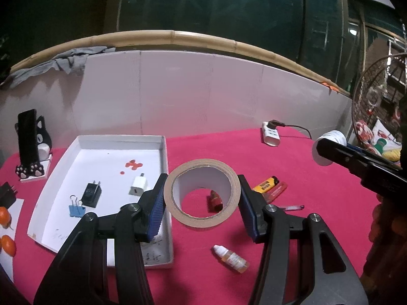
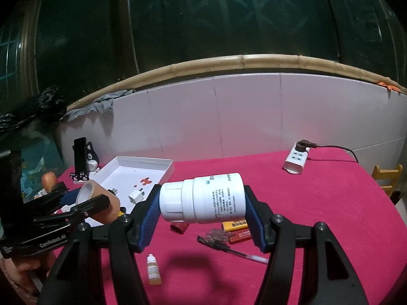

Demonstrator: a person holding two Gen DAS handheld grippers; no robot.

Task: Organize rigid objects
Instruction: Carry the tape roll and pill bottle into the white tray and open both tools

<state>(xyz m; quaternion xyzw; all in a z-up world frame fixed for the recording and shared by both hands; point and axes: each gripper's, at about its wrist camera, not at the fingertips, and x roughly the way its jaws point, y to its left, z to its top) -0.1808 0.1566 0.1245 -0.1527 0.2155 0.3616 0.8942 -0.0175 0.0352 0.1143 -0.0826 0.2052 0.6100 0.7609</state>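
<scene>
The left gripper (image 1: 202,203) pinched a roll of brown packing tape (image 1: 202,193) by its outer sides, holding it on edge above the pink tablecloth (image 1: 318,198), just to the right of the white tray (image 1: 101,143). In that tray lay a white charger plug (image 1: 137,186), a black plug adapter (image 1: 92,194) and a blue binder clip (image 1: 76,209). The right gripper (image 2: 202,204) clamped a white pill bottle (image 2: 203,198) sideways, cap to the left, off the cloth. Beneath it, on the cloth, sat a small red cap (image 2: 179,227), a yellow lighter (image 2: 235,224), a red lighter (image 2: 240,236), a pen (image 2: 234,250) and a dropper bottle (image 2: 153,269). A white power strip (image 2: 296,161) rested near the back wall.
</scene>
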